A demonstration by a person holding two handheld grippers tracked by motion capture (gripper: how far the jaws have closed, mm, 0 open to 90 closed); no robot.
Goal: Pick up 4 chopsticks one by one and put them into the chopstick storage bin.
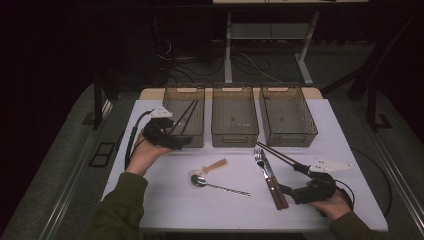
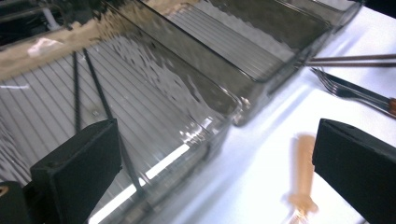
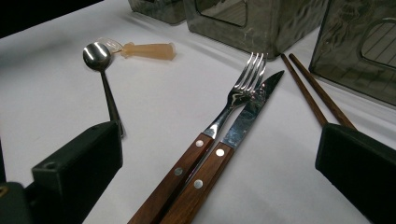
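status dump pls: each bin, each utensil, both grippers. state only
left bin: holds the black chopsticks
middle bin: empty
right bin: empty
brown chopsticks: on table, side by side
fork: flat on table, beside knife
knife: flat on table
metal spoon: flat on table
clear spoon, orange handle: flat on table
left gripper: open, nothing between jaws
right gripper: open, nothing gripped

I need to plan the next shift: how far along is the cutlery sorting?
Done: one pair of black chopsticks lies in the left bin. In hand: nothing; the left hand-held gripper is open by that bin, the right hand-held gripper open near the fork and knife. Left: those, brown chopsticks, metal spoon, small orange-handled spoon.
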